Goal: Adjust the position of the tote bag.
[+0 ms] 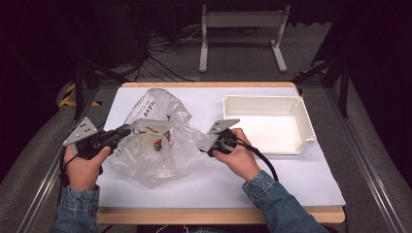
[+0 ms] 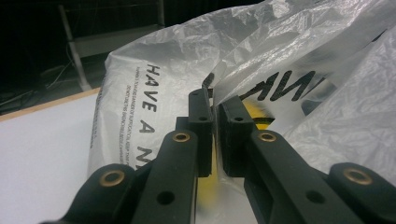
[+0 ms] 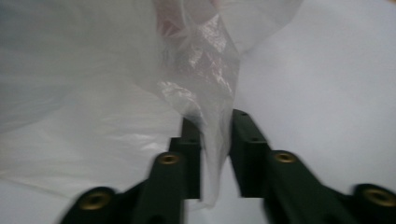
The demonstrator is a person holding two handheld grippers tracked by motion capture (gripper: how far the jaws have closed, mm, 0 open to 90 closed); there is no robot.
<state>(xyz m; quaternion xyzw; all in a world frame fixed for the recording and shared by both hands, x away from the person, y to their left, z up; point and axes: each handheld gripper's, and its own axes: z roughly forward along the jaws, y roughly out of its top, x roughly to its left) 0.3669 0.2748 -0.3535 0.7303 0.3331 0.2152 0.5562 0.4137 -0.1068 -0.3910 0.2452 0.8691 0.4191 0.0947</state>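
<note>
A: Where jaws meet plastic: left gripper (image 2: 215, 109) clamped on a fold of the clear plastic bag (image 1: 155, 141), pads pinching film at the bag's left rim. Seen likewise from above (image 1: 124, 131).

B: Noted. Right gripper (image 3: 216, 122) at the bag's right edge, jaws nearly together, a strip of film hanging between them. Contact on both pads hard to confirm; picture blurred, narrow gap showing beside the strip. From above (image 1: 206, 145), held at the bag's right corner.

A: Bag lying crumpled on the white table top (image 1: 291, 179), mouth stretched between both grippers. Black lettering on its side, partly readable, rest lost in creases.

B: Inside the bag: something yellow and a small red-and-dark item (image 1: 158, 143), too veiled by film to identify.

A: White tray (image 1: 303, 121) right of the bag, well apart, nothing visible inside.
</note>
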